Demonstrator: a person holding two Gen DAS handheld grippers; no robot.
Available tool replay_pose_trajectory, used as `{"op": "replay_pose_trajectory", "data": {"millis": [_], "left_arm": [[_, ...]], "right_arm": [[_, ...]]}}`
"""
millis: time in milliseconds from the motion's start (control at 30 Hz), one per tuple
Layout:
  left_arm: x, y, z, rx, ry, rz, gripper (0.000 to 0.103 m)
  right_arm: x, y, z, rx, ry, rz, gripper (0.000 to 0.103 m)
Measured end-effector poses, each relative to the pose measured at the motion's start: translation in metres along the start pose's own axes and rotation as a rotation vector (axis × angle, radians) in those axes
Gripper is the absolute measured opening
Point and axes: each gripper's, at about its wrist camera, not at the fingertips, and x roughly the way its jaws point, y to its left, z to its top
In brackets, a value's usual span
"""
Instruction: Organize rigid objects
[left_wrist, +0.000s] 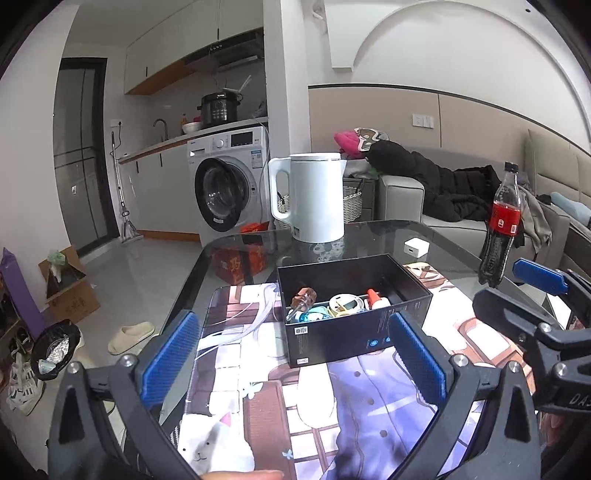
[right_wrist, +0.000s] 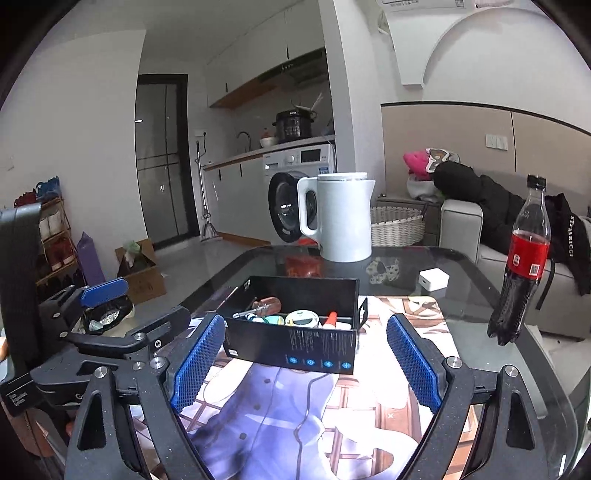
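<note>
Left gripper (left_wrist: 293, 363): spread wide, holding nothing, hovering over the printed mat (left_wrist: 369, 406) just short of the black box (left_wrist: 351, 328).
Right gripper (right_wrist: 306, 363): also spread wide and empty, facing the same box from the near side, next to the left one.
Task things: a screwdriver with an amber handle (right_wrist: 264, 307), a round white case (right_wrist: 303, 318), a small white bottle with an orange cap (right_wrist: 332, 320) and a teal piece (left_wrist: 314, 315) all lie inside the box, crowded at its near end.
Box: open-topped, sitting partly on the mat, on the glass bench (right_wrist: 480, 295).
Other bench items: a white electric kettle (right_wrist: 343, 218) at the far edge, a small white charger cube (right_wrist: 434, 278) beyond the mat, and a cola bottle (right_wrist: 521, 266) standing upright well to the right.
Progress, as a judgement: sorting looks nearly complete; only the charger cube might remain.
Risk, box: a push on its near wall could slide it across the smooth glass.
Risk, bottle: tall and narrow; a reach to the right for the cube could tip it.
Risk, grippers: they are close together, so a crossing move could make them collide.
</note>
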Motion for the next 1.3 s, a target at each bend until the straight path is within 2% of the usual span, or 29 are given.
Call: {"op": "replay_pose_trajectory", "data": {"millis": [533, 1300], "left_arm": [[-0.002, -0.008, 0.001, 0.026, -0.013, 0.006, 0.103], [-0.006, -0.011, 0.003, 0.031, -0.030, 0.008, 0.103]], "right_arm": [[-0.006, -0.001, 0.003, -0.008, -0.019, -0.004, 0.092], [-0.001, -0.004, 0.000, 0.000, 0.006, -0.006, 0.092]]}}
